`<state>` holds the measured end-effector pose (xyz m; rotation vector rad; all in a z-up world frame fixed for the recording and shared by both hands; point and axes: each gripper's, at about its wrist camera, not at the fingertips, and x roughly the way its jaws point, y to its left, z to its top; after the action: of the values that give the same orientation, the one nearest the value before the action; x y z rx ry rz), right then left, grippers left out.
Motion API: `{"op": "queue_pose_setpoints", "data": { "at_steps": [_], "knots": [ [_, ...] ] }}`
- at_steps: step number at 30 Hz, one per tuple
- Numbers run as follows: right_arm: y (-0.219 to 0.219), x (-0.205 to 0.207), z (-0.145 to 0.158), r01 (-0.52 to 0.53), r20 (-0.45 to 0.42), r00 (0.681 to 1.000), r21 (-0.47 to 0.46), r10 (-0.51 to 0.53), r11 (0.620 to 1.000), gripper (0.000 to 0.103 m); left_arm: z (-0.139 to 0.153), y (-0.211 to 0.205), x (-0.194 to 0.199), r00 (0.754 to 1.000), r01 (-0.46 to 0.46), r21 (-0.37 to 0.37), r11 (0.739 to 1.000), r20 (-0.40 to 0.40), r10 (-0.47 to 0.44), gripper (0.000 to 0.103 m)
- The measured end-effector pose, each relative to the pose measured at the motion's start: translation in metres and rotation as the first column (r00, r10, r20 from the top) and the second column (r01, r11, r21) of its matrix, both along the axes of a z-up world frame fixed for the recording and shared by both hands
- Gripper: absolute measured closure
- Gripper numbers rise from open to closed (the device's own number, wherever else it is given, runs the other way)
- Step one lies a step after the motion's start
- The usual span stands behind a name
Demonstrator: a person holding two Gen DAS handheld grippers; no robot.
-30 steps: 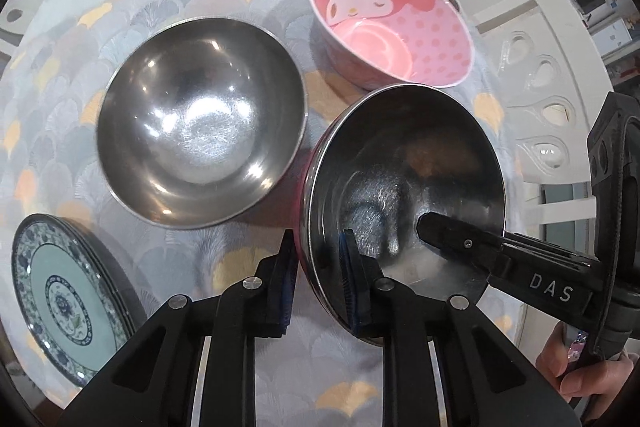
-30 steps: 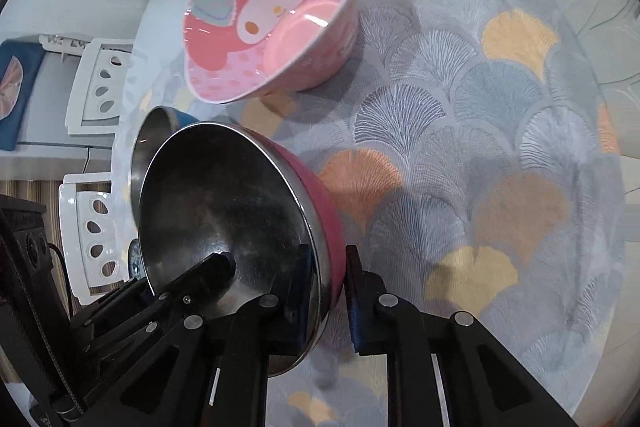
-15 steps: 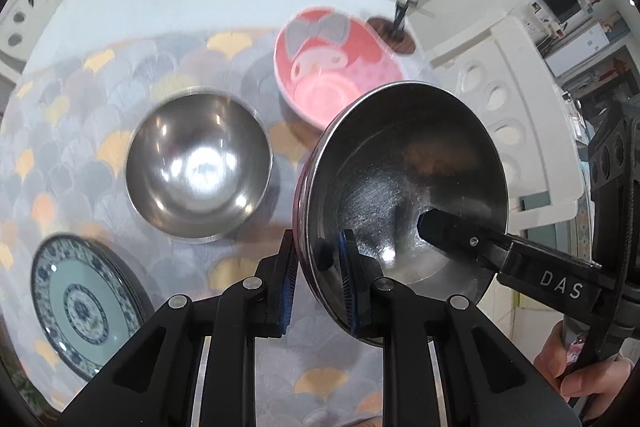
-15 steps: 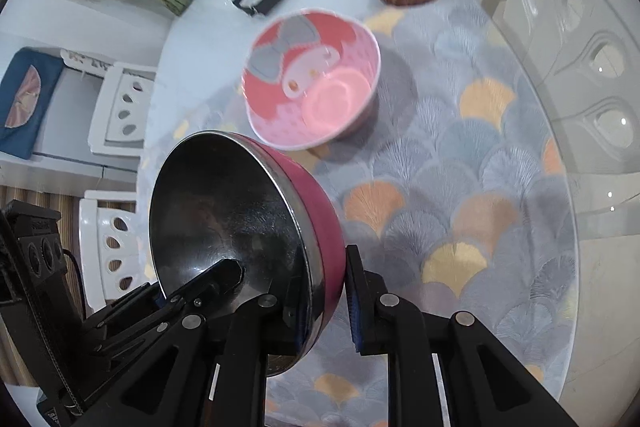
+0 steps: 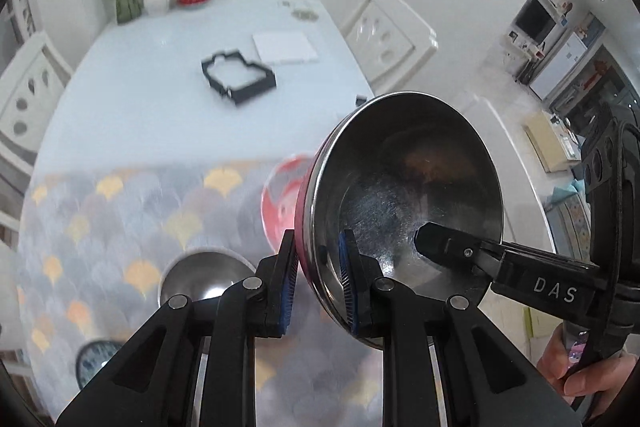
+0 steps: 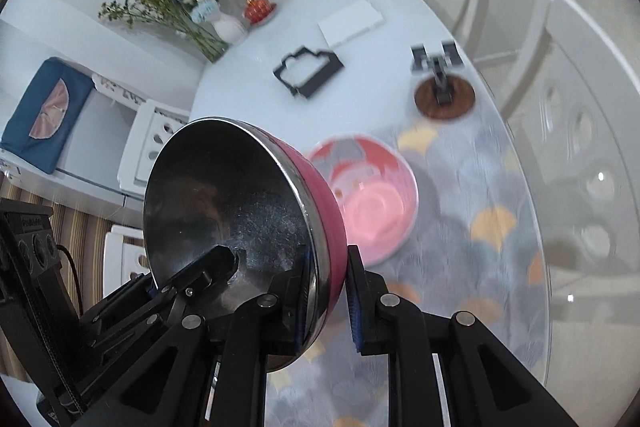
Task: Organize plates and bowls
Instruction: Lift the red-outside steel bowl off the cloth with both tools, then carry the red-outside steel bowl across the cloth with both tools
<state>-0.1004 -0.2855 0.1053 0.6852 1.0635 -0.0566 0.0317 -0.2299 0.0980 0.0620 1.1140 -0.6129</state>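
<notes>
**Pink-sided steel bowl held aloft between two grippers**

Raised well above the table (image 5: 132,99): a round bowl with magenta-pink outer wall and scratched stainless-steel interior (image 5: 404,195), tilted so the mouth faces sideways. Pinched at the near rim by the left gripper (image 5: 318,283), one blue-padded finger on the pink outside, the other inside against the steel. Gripped likewise by the right gripper (image 6: 326,293), closed on the opposite part of the rim, inner finger on the steel, outer finger on the pink wall; in the left wrist view, seen reaching in from the right, held by a hand (image 5: 580,367).

Down on the fan-patterned grey and yellow table mat (image 5: 120,211): a pink bowl printed with a cartoon face and grey bow (image 6: 368,203), blurred, partly behind the lifted bowl; a plain stainless-steel bowl (image 5: 200,277) just above the left gripper's fingers; a blue-and-white patterned plate (image 5: 94,363) near the mat's lower left edge. Well apart on the bare tabletop: a black open frame (image 5: 238,77), a white flat square (image 5: 285,47), a round brown coaster with a small black stand (image 6: 444,97), a vase of flowers (image 6: 188,11).
</notes>
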Motion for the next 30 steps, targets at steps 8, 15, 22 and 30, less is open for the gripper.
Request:
{"op": "queue_pose_setpoints", "data": {
  "at_steps": [8,15,22,30],
  "knots": [
    [-0.013,0.041,0.0,-0.015,-0.012,1.0,-0.028,0.014,0.999,0.086,-0.014,-0.014,0.033,1.0,-0.027,0.02,0.999,-0.003,0.027,0.086],
    [-0.02,0.057,-0.039,-0.02,-0.09,0.996,0.004,0.021,1.0,0.086,-0.049,-0.019,0.045,0.996,-0.042,0.056,0.998,-0.077,0.046,0.085],
    [-0.025,0.063,-0.073,-0.012,-0.16,0.987,0.029,0.017,0.999,0.086,-0.081,-0.026,0.051,0.99,-0.034,0.092,0.995,-0.136,0.047,0.085],
    [-0.031,0.069,-0.099,-0.012,-0.218,0.976,0.041,0.021,0.999,0.085,-0.101,-0.033,0.059,0.983,-0.023,0.116,0.993,-0.18,0.044,0.085]
  ]
}}
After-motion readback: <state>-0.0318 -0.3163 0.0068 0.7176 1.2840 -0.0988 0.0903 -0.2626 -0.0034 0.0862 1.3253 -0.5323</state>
